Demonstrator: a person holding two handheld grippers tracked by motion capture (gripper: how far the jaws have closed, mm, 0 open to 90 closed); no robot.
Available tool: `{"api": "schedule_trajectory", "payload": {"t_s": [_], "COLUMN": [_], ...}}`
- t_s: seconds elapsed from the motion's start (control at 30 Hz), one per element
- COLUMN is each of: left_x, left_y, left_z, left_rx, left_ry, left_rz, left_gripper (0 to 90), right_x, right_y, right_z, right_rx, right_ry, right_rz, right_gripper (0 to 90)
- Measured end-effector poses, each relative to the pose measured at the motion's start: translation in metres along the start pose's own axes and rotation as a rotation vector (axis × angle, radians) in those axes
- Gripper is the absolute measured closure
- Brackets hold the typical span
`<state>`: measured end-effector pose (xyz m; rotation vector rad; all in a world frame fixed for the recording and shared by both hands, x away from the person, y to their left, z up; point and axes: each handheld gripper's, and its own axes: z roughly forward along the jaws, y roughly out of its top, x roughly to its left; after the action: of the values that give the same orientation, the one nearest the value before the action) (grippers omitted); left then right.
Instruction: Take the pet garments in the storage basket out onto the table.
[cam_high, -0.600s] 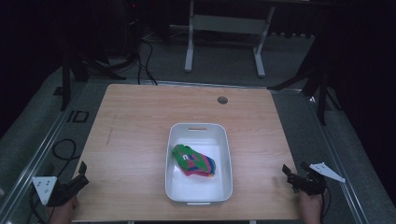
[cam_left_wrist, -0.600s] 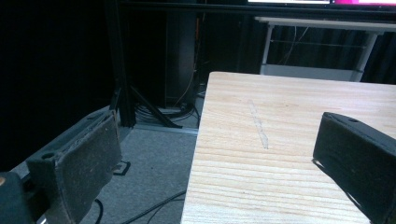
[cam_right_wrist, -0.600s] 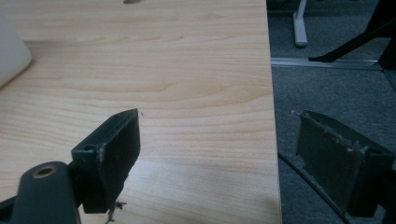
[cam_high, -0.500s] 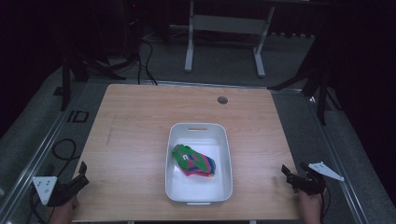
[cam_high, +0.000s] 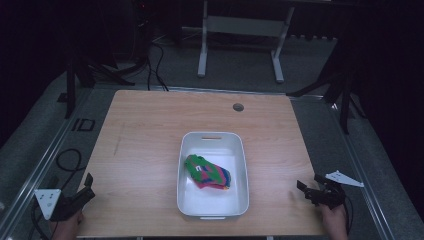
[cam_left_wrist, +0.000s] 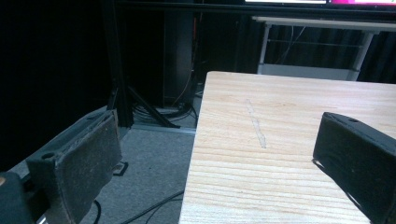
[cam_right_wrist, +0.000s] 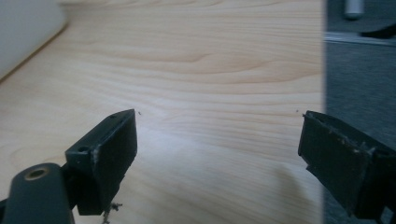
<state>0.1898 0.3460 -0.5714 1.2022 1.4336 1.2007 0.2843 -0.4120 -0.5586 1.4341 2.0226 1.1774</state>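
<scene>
A white rectangular tub (cam_high: 187, 198) stands near the front middle of the wooden table (cam_high: 150, 135). Inside it lies a bundle of green, pink and blue cloth (cam_high: 207, 172). My left gripper (cam_high: 89, 184) hovers at the table's front left corner, open and holding nothing; in its own view the gripper (cam_left_wrist: 210, 154) straddles the table's left edge (cam_left_wrist: 194, 154). My right gripper (cam_high: 309, 186) sits at the front right corner, also open and empty. Its own view has the gripper (cam_right_wrist: 219, 140) low over bare wood, with the tub's wall (cam_right_wrist: 28, 28) at the upper left.
A small round dark hole (cam_high: 238, 107) marks the far side of the table. Cables (cam_high: 67, 160) lie on the floor to the left. A white metal stand (cam_high: 240, 30) rises behind the table. Dark tripod legs (cam_high: 340, 90) stand at the right.
The right gripper has shifted very slightly to the left. The left gripper, tub and cloth have not moved.
</scene>
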Motion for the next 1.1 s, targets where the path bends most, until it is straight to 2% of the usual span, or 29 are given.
{"api": "schedule_trajectory", "payload": {"t_s": [0.17,0.37,0.5,0.57,0.8,1.0,1.1], "left_x": [0.000,0.000,0.000,0.000,0.000,0.000,0.000], "left_y": [0.000,0.000,0.000,0.000,0.000,0.000,0.000], "left_z": [0.000,0.000,0.000,0.000,0.000,0.000,0.000], "left_rx": [-0.001,0.000,-0.001,-0.001,0.000,0.002,0.003], "left_ry": [-0.001,-0.006,-0.005,-0.005,-0.004,-0.012,-0.014], "left_rz": [-0.005,0.000,0.000,-0.001,0.002,0.005,0.001], "left_gripper": [1.4,1.4,1.3,1.4,1.4,1.4,1.4], "right_x": [0.005,0.009,0.012,0.017,0.032,0.043,0.047], "right_y": [0.003,0.006,0.005,0.007,0.014,0.021,0.024], "right_z": [0.005,0.009,0.010,0.010,0.015,0.021,0.023], "right_rx": [0.077,0.140,0.157,0.154,0.173,0.189,0.198], "right_ry": [0.090,0.188,0.214,0.266,0.350,0.406,0.425], "right_rz": [-0.079,-0.118,-0.152,-0.184,-0.271,-0.310,-0.312], "right_gripper": [12.9,13.1,13.2,13.5,13.7,14.2,14.7]}}
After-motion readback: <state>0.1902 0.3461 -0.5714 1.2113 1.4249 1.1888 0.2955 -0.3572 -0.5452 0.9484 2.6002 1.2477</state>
